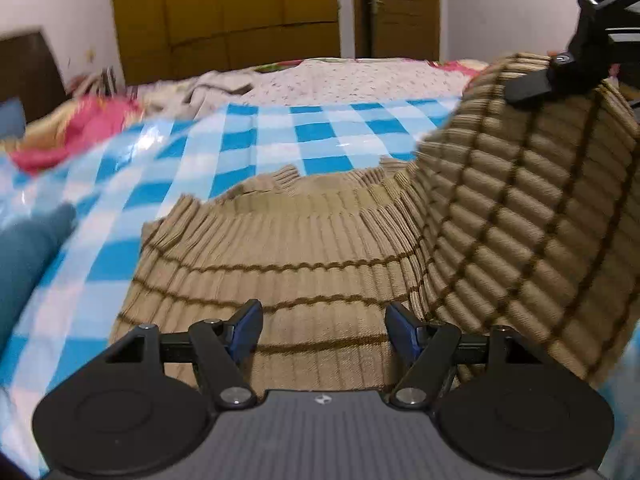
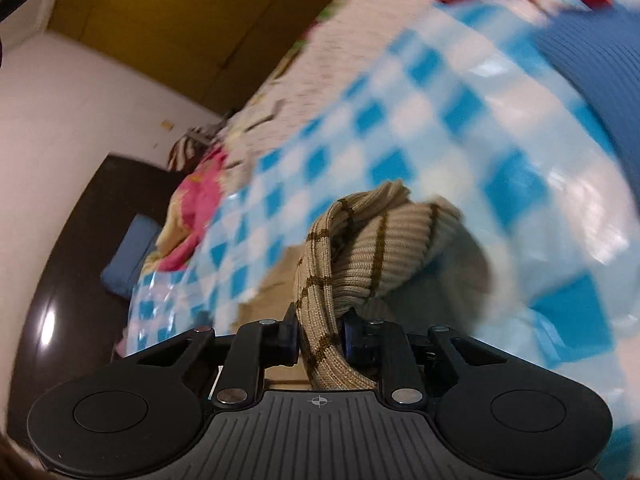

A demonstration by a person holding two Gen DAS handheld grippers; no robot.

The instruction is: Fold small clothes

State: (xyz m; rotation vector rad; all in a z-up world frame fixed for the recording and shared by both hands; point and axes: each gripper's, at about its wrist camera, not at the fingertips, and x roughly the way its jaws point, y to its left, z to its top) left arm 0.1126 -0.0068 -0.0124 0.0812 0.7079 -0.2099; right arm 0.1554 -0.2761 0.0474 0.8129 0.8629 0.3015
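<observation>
A tan ribbed knit garment with thin brown stripes [image 1: 320,248] lies on a blue-and-white checked plastic sheet [image 1: 240,136]. My left gripper [image 1: 322,330] is open, its fingers spread just above the garment's near edge. My right gripper [image 1: 532,88] shows at the upper right of the left wrist view, lifting the garment's right side so it stands up as a flap [image 1: 520,200]. In the right wrist view the right gripper [image 2: 320,338] is shut on a bunched fold of the garment [image 2: 360,248], tilted over the sheet [image 2: 440,120].
A blue knit garment [image 2: 600,72] lies at the sheet's far right, and a teal cloth [image 1: 28,248] at the left edge. Pink and floral bedding [image 1: 80,124] surrounds the sheet. A dark headboard [image 2: 80,208], a blue pillow [image 2: 128,256] and yellow wardrobe doors [image 1: 224,12] stand behind.
</observation>
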